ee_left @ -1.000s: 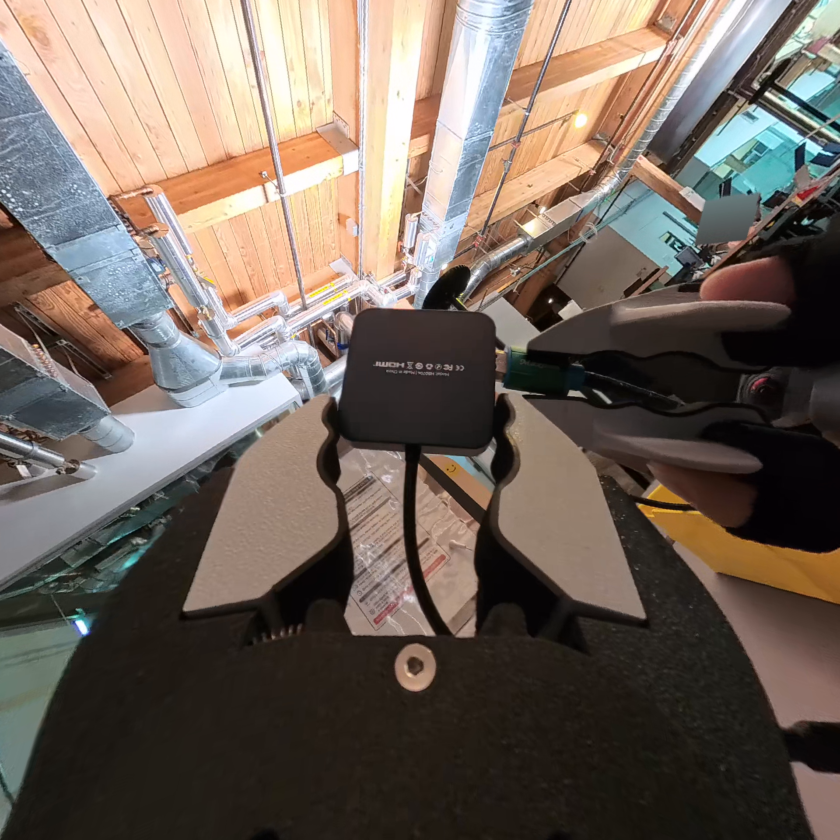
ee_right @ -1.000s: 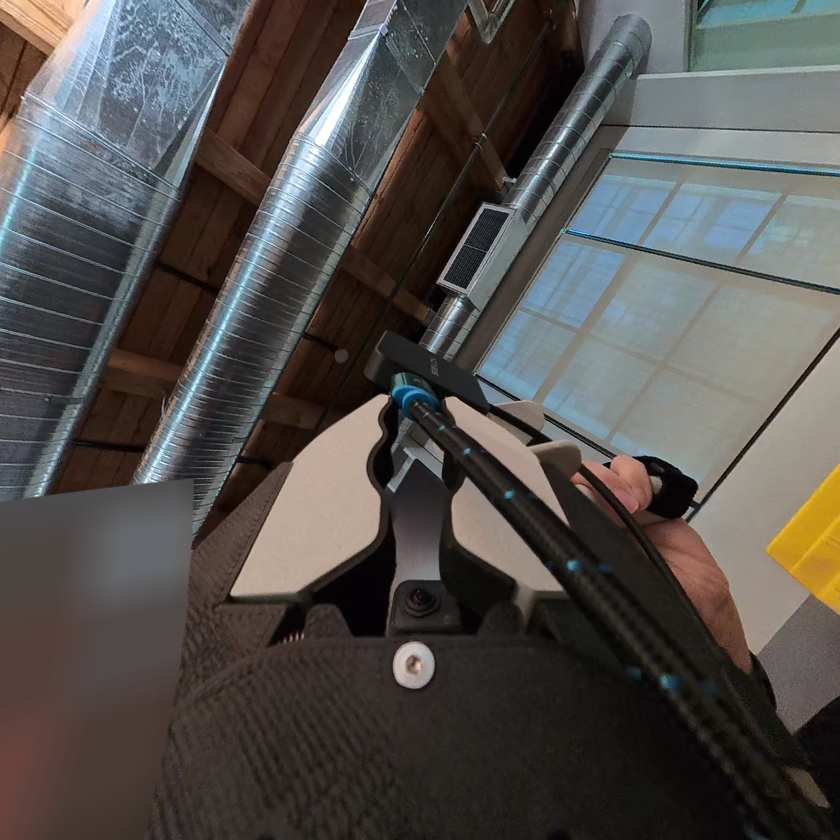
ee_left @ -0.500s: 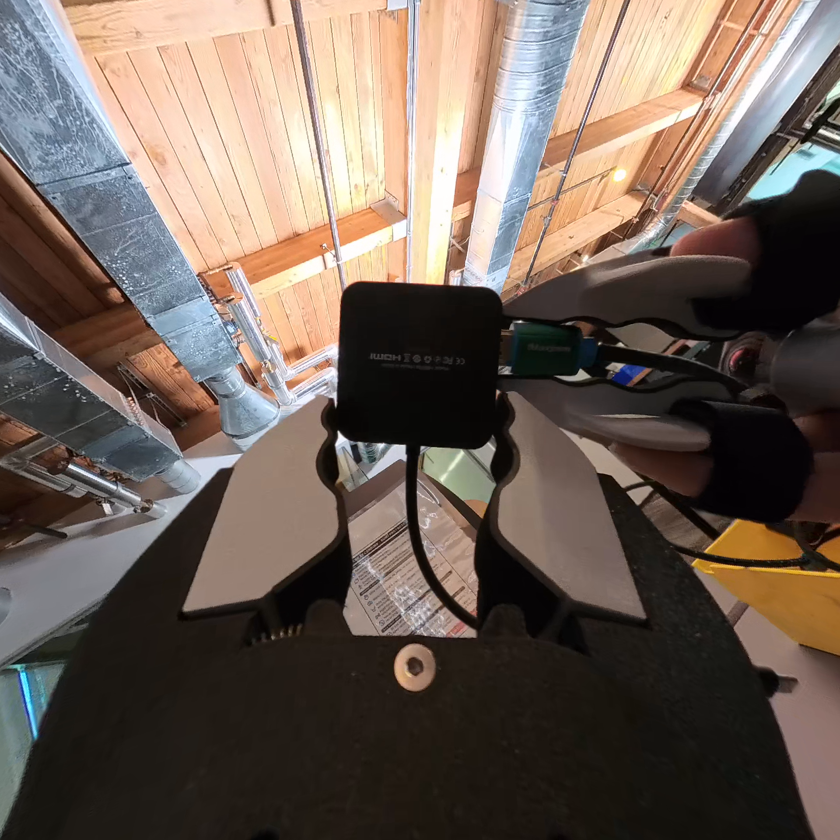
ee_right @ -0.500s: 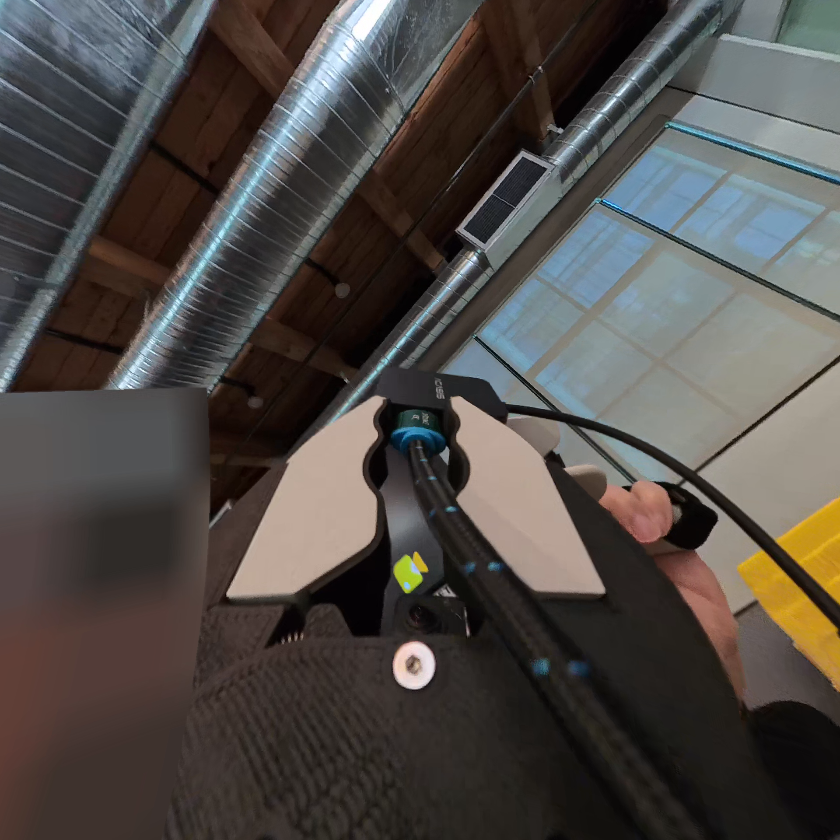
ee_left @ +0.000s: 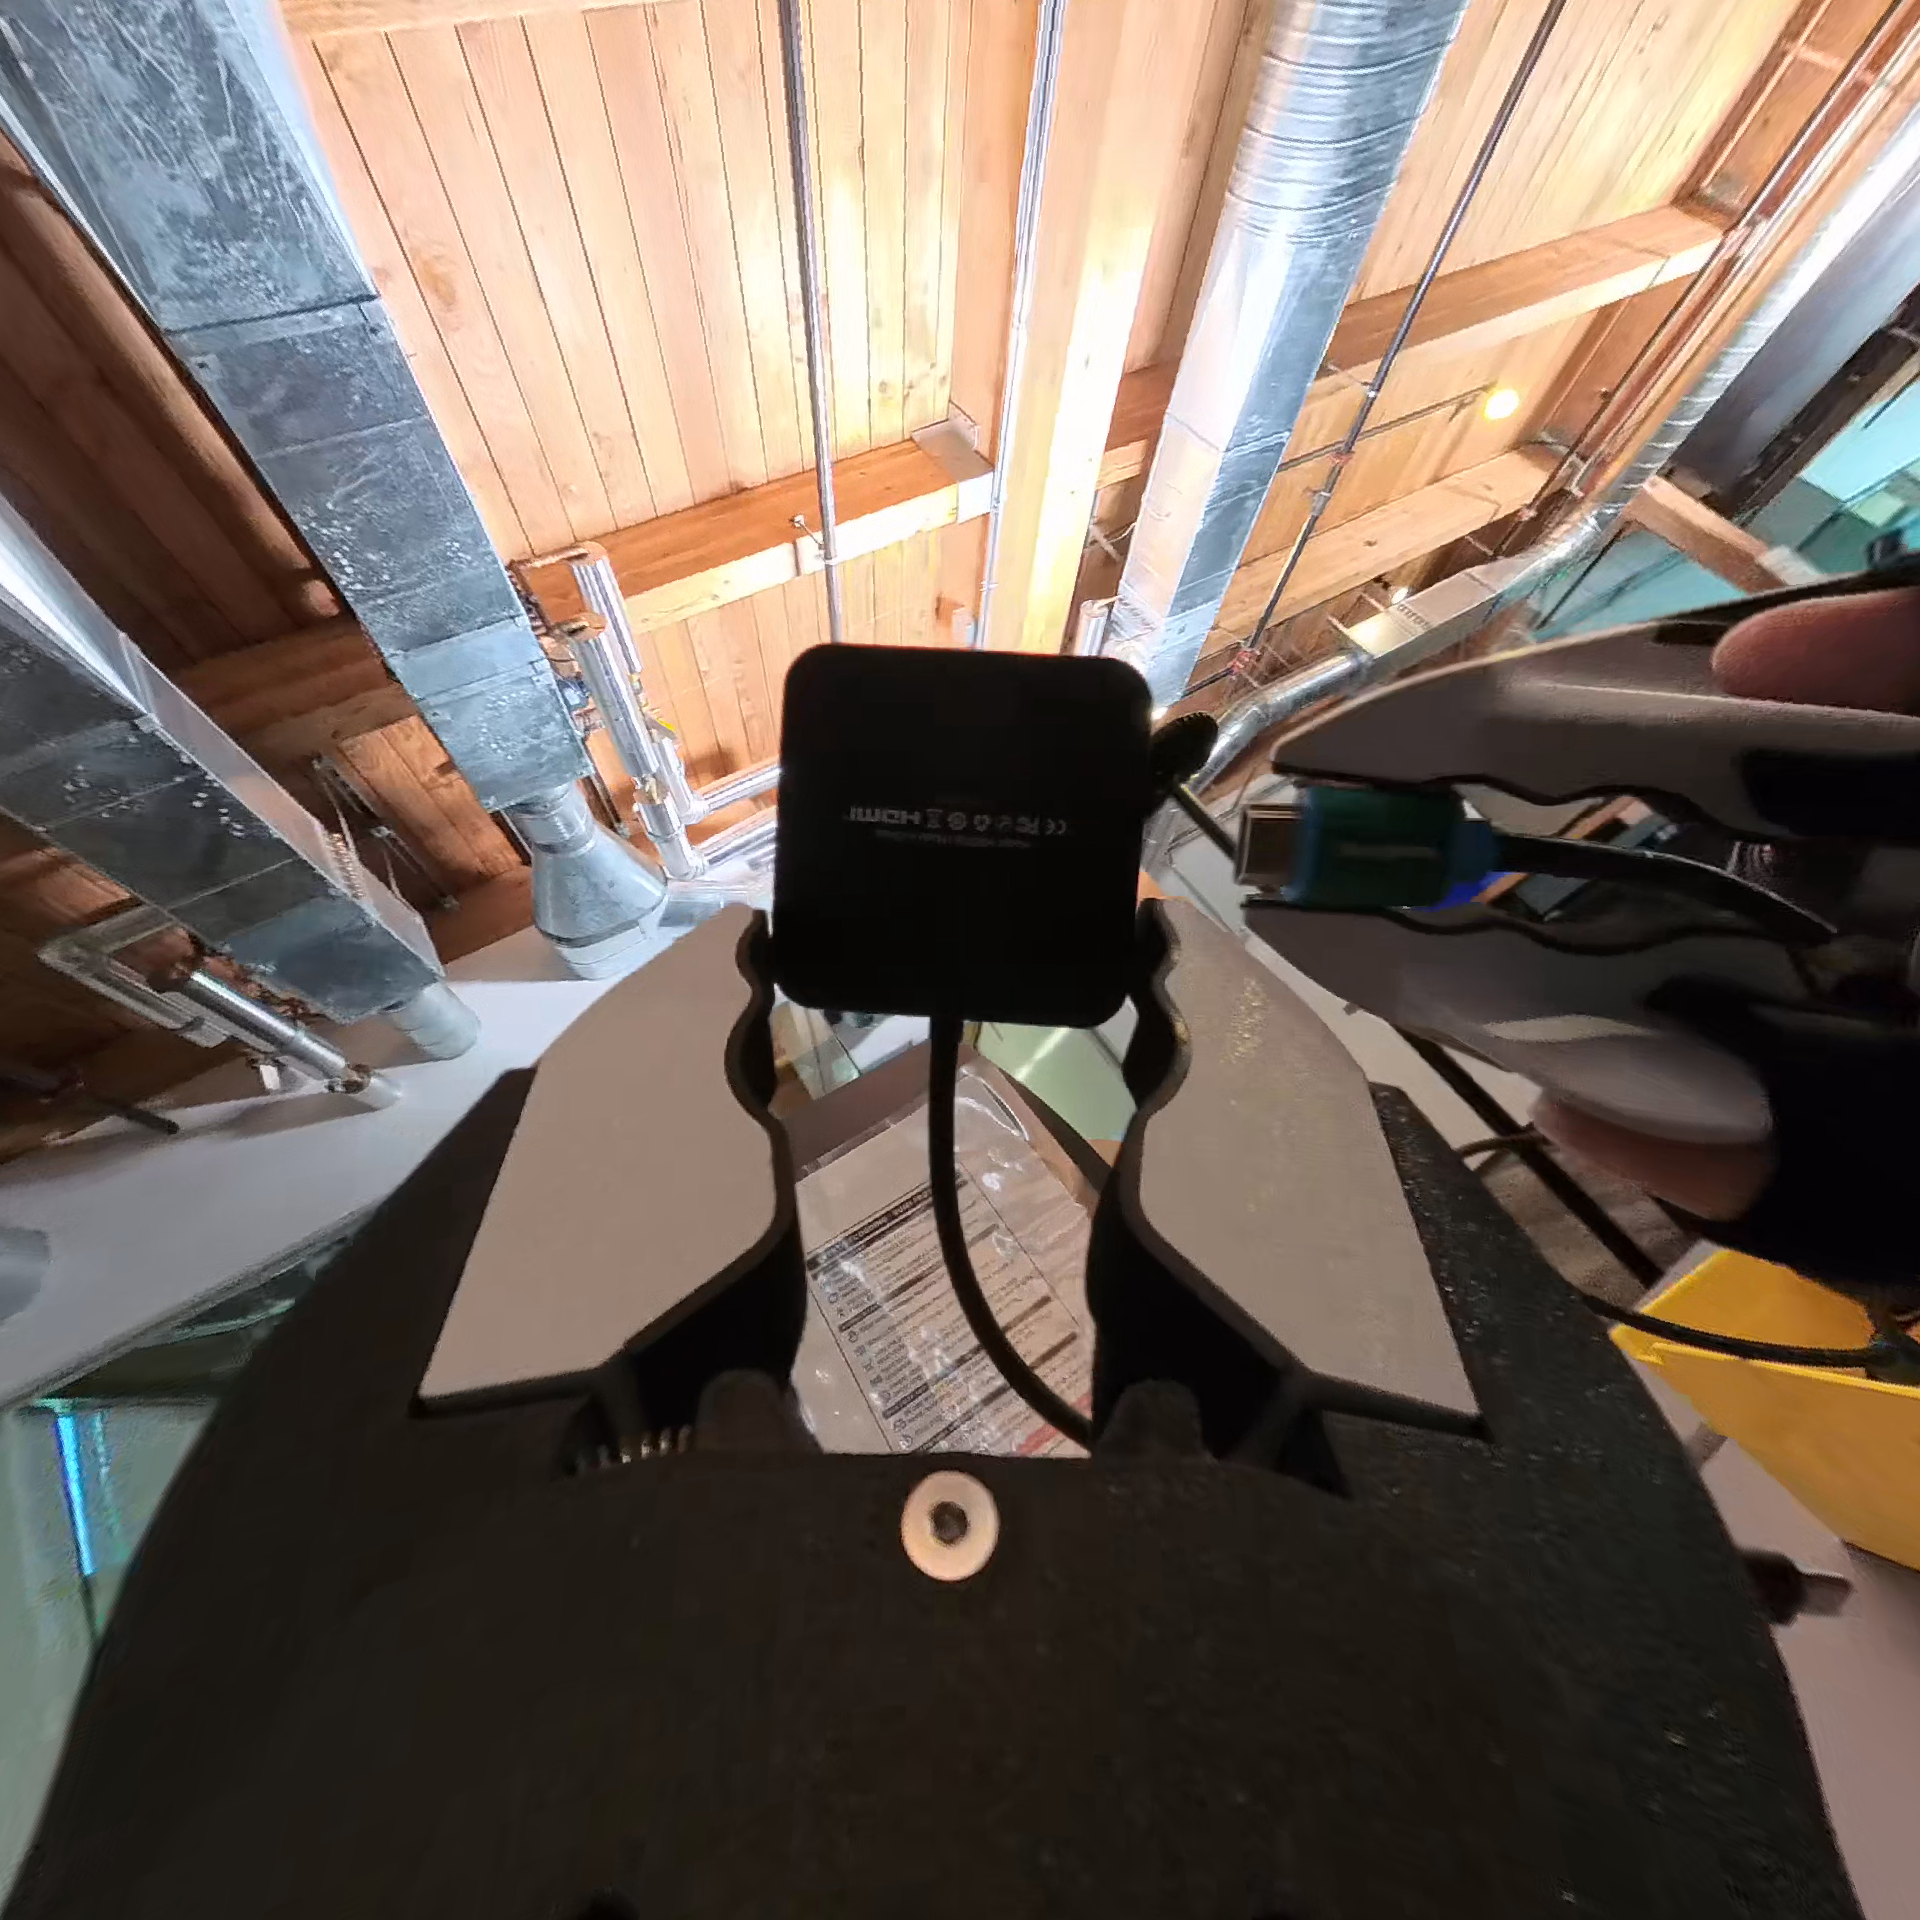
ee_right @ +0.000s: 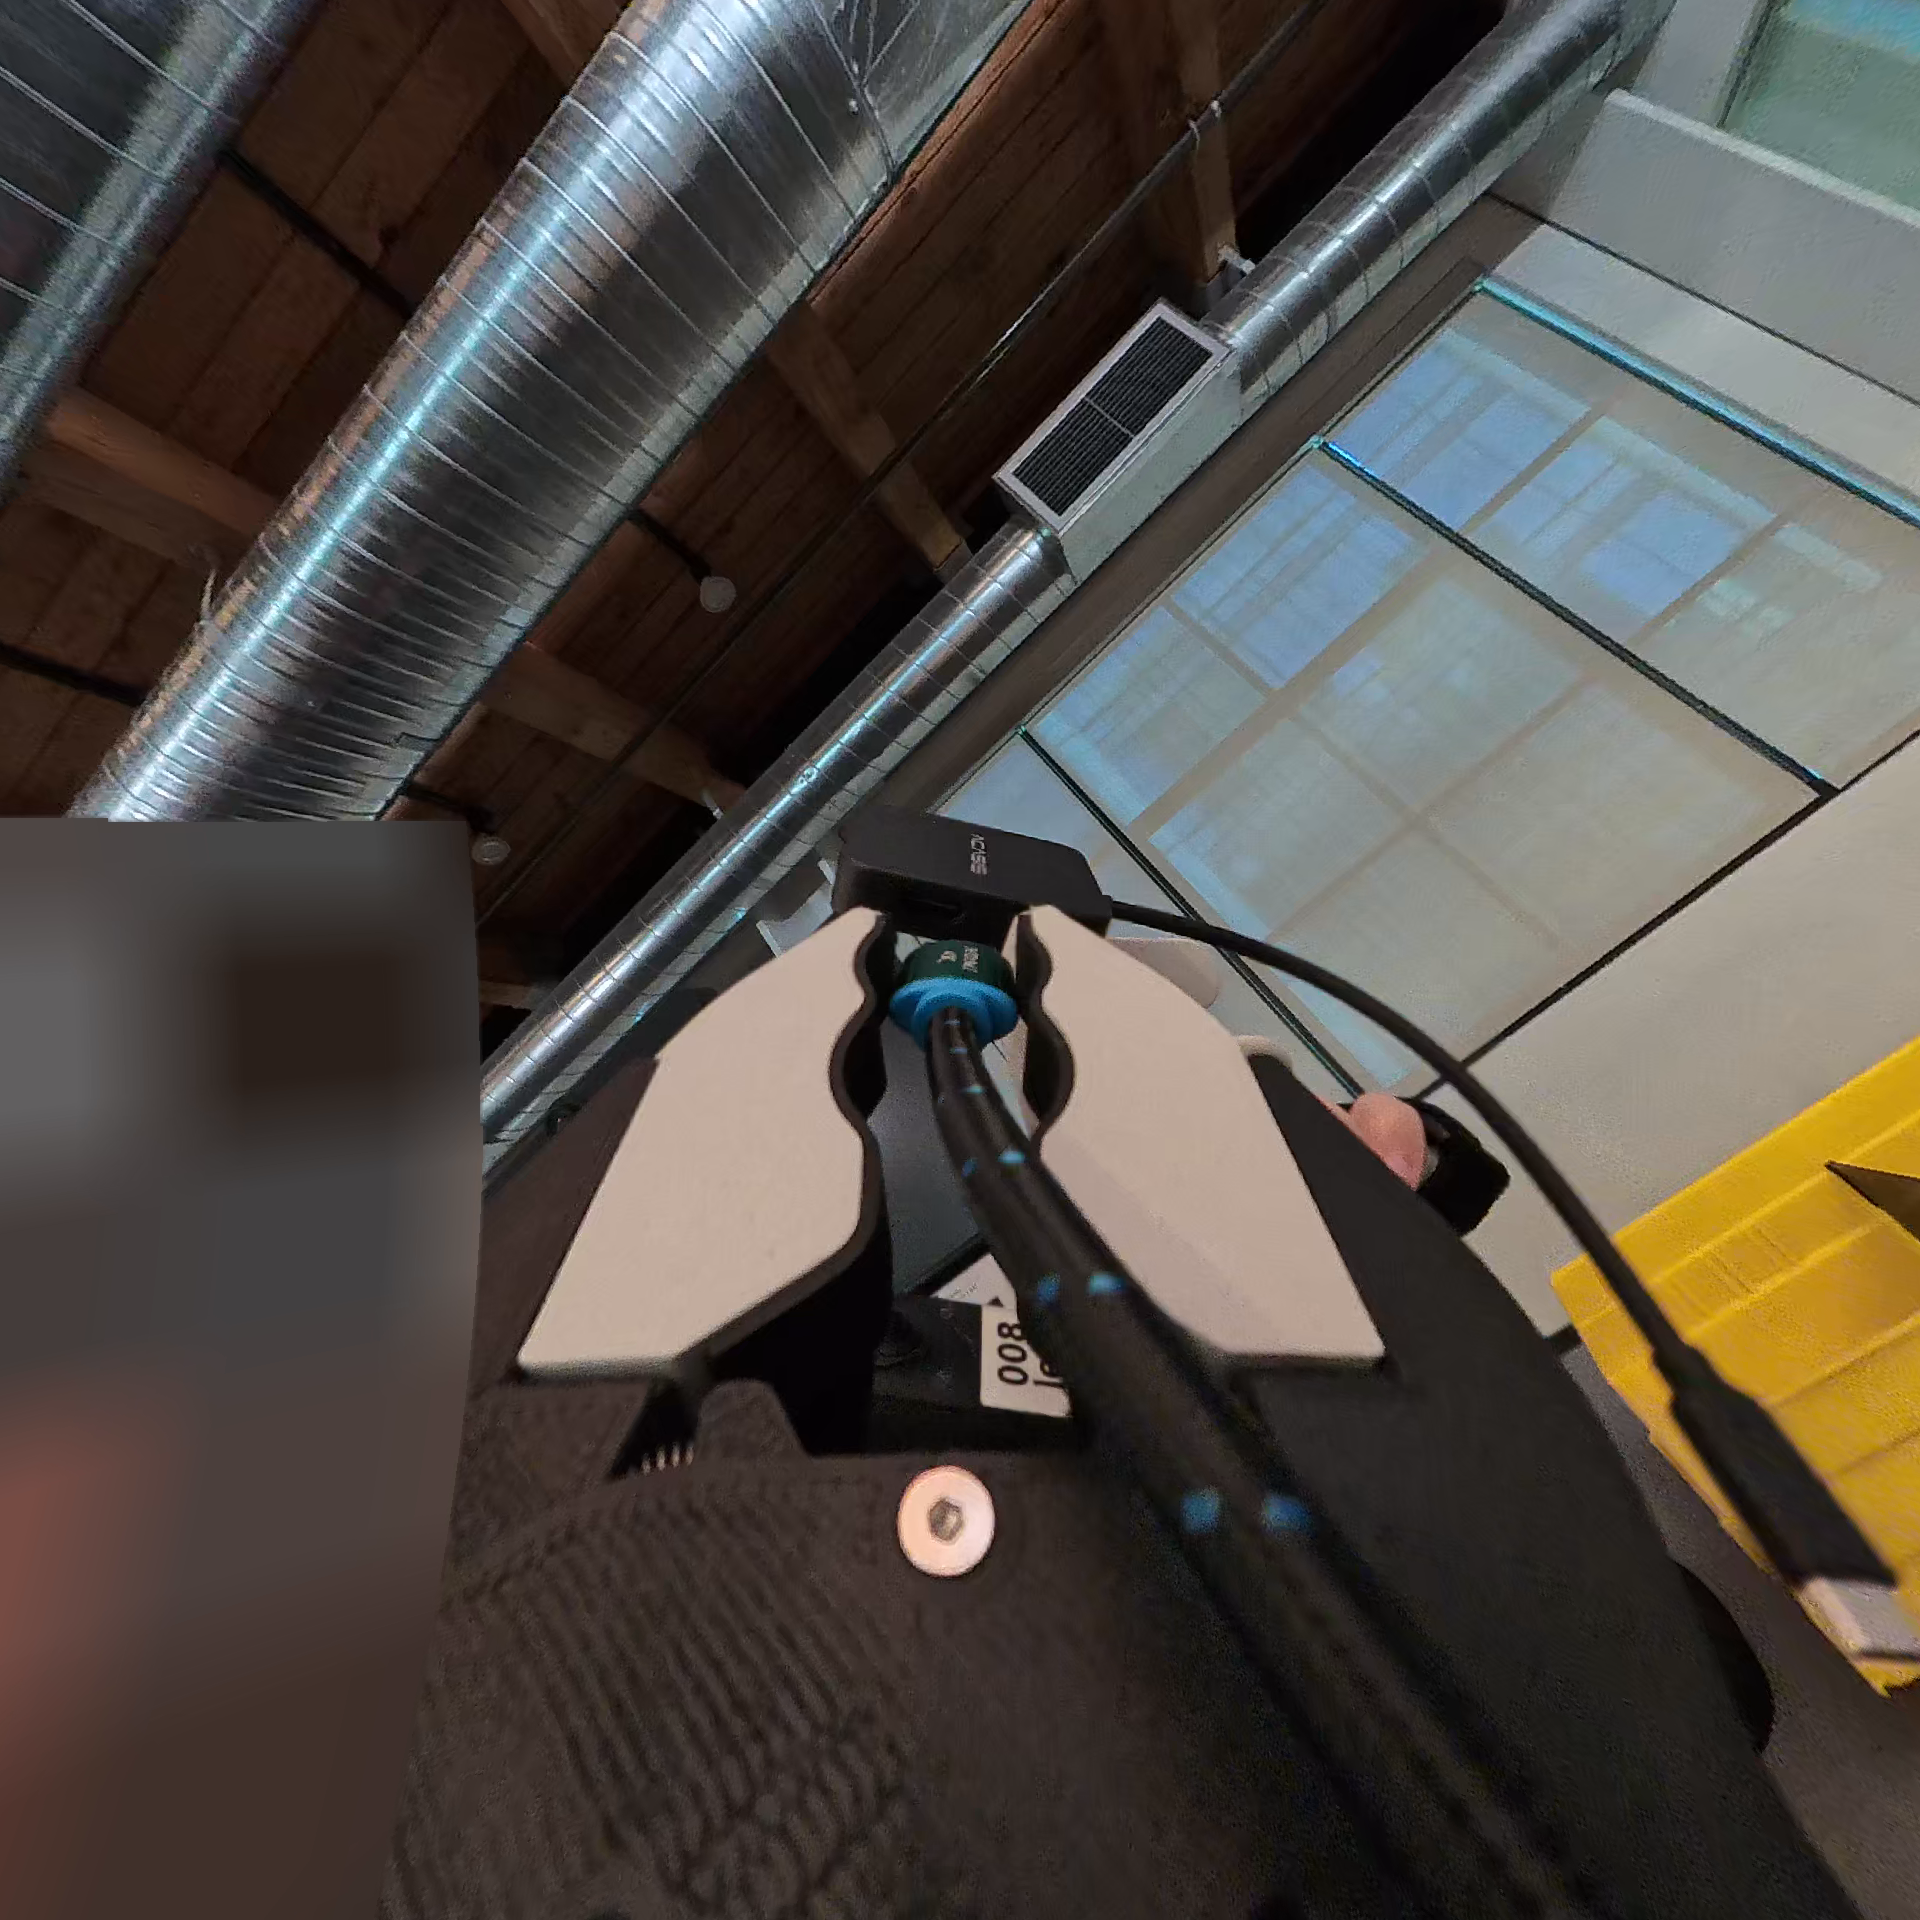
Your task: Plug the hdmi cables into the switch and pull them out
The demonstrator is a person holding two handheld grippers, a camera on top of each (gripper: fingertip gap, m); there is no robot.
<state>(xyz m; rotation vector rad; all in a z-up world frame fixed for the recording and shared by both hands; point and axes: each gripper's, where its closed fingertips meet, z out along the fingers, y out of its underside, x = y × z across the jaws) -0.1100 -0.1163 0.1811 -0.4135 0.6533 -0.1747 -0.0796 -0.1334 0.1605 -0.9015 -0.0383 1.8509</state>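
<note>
My left gripper is shut on the black square HDMI switch, held up toward the ceiling, its thin black lead hanging back between the fingers. My right gripper is shut on the green-and-blue HDMI plug of a braided black cable. In the left wrist view the plug sits just right of the switch, its metal tip bare and a short gap away from the switch's side. In the right wrist view the switch lies just past the plug.
Wooden ceiling with metal ducts fills both views. A yellow bin is at the lower right, also in the right wrist view. The switch's lead ends in a loose black plug. A printed sheet lies below. A gloved hand holds the right gripper.
The green plug was seated in the switch's right side half a second ago; now it is pulled out to the right, metal tip exposed. Both grippers stayed shut.
</note>
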